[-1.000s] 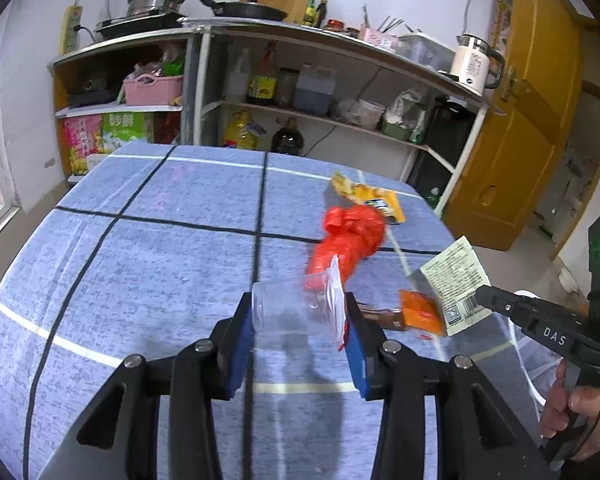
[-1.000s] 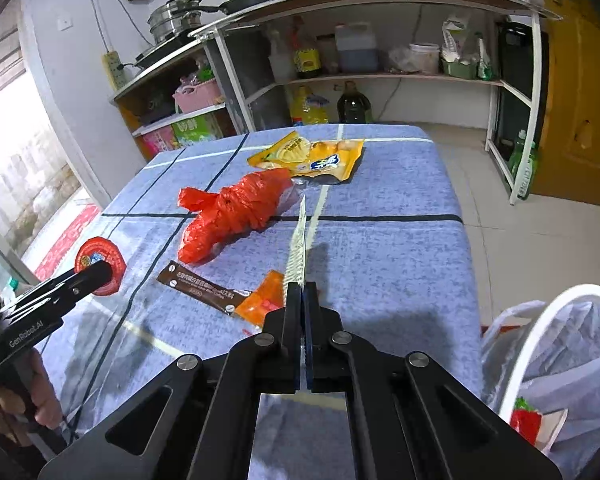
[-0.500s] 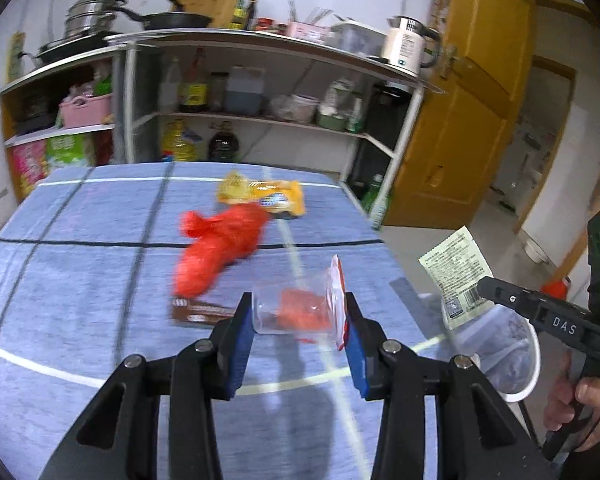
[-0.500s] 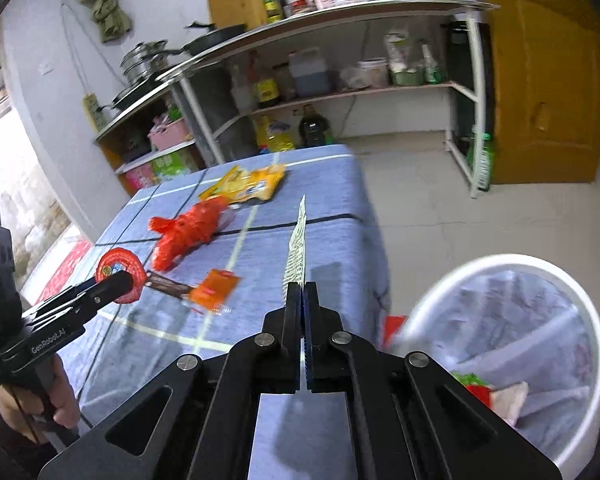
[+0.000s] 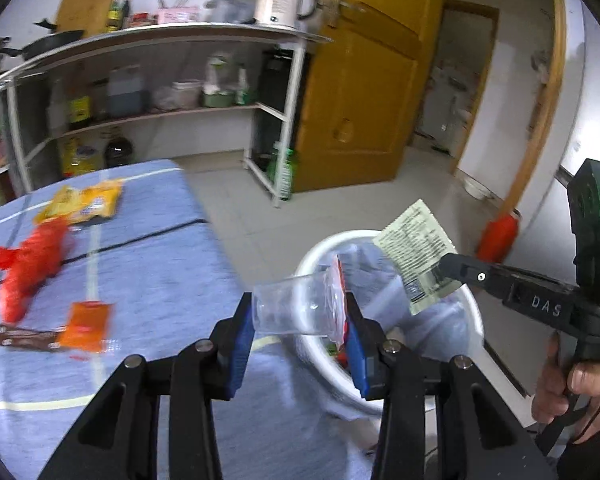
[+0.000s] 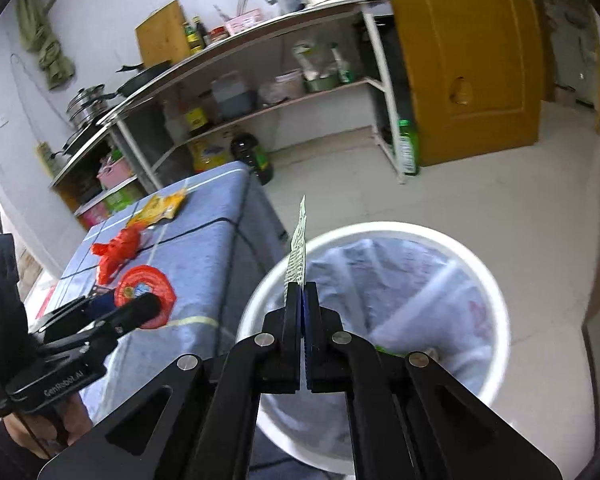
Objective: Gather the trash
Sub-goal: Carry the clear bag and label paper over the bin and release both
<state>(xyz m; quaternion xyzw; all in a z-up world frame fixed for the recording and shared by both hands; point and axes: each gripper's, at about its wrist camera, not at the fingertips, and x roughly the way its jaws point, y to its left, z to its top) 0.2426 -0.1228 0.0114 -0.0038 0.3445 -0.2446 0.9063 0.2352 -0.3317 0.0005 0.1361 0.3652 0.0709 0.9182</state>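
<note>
My left gripper (image 5: 300, 312) is shut on a clear plastic cup (image 5: 296, 304) with a red peel lid, held at the table's right edge beside the white trash bin (image 5: 312, 256). My right gripper (image 6: 302, 292) is shut on a pale green paper wrapper (image 6: 298, 244), held edge-on over the bin (image 6: 496, 300). The wrapper also shows in the left wrist view (image 5: 416, 248). The bin has a clear liner with some trash inside. My left gripper also shows in the right wrist view (image 6: 140, 312), with the cup's red lid (image 6: 144, 288).
On the blue checked table (image 5: 148, 264) lie a red plastic bag (image 5: 28, 260), a yellow snack packet (image 5: 84, 200), an orange sachet (image 5: 86, 324) and a brown wrapper (image 5: 24, 336). A metal shelf unit (image 5: 180, 80) stands behind. A wooden door (image 5: 364, 80) is at right.
Both grippers have swung right, away from the table middle and toward the bin, carrying the cup and the wrapper. The right gripper now hangs over the bin opening.
</note>
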